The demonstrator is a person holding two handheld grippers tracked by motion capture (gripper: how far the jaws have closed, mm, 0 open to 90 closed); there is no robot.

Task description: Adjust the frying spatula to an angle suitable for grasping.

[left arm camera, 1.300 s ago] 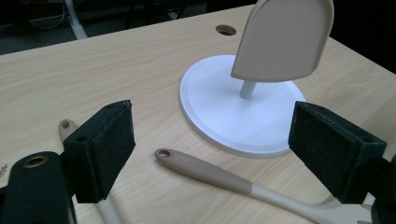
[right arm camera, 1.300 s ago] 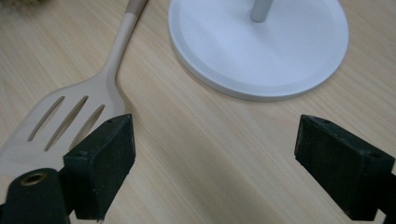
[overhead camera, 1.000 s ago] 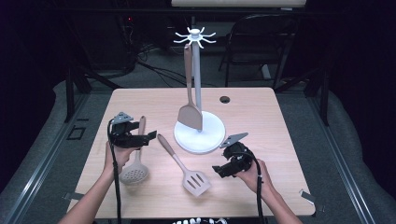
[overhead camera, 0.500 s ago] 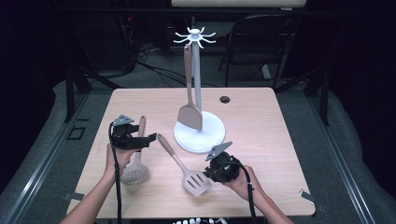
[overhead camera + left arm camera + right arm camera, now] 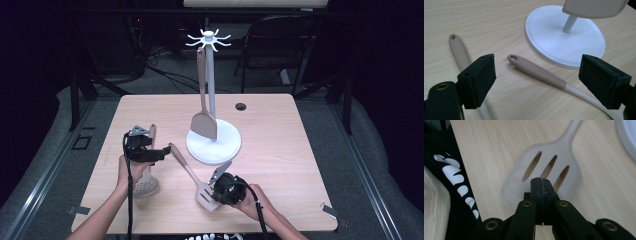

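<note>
Nowhere legible writing: slotted spatula (image 5: 544,173) unmarked

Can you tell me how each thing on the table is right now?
Slotted spatula: flat on table, blade under shut tool.
Right tool: just closed, pads together over blade.
Left tool: open, holding nothing.
Skimmer: lying flat.
Solid turner: hanging from stand.
Stand: upright.

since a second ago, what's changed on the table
The right hand-held gripper moved left and down to the slotted spatula; its jaws have just been closing and now meet over the blade's edge. The left hand-held gripper, skimmer and stand stayed put.
</note>
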